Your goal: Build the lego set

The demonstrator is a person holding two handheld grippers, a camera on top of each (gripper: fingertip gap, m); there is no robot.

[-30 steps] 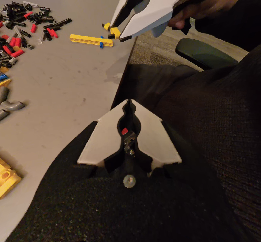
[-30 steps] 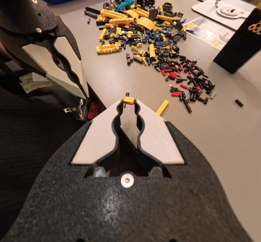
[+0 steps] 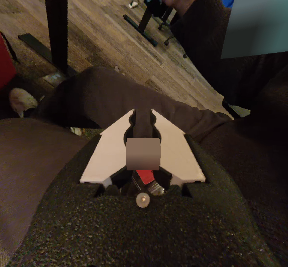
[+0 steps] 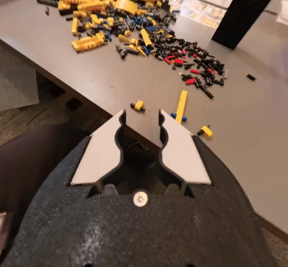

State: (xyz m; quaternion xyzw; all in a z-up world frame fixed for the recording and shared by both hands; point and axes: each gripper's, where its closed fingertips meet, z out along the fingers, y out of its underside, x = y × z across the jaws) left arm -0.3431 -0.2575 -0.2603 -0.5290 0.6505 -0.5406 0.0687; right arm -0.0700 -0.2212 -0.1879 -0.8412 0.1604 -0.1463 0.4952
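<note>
Both grippers empty, jaws apart.
Right gripper (image 4: 142, 112) spread, yellow connector (image 4: 138, 105) at 12 o'clock; left gripper (image 3: 142, 111) slightly parted over dark trousers (image 3: 109, 92).

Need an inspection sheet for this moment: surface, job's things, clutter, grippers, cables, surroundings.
Surface: grey table, scuffed, its edge running under the right gripper.
Job's things: small yellow connector with black pin lies just beyond the right gripper's tips; a second yellow connector and a yellow beam with blue pin lie to its right.
Clutter: heap of yellow, black, blue and red building pieces; black box; printed sheets.
Grippers: right gripper open, empty. Left gripper slightly open, empty, pointed at the person's dark trouser leg.
Cables: nothing seen.
Surroundings: carpet floor, black desk leg, chair castors.
</note>
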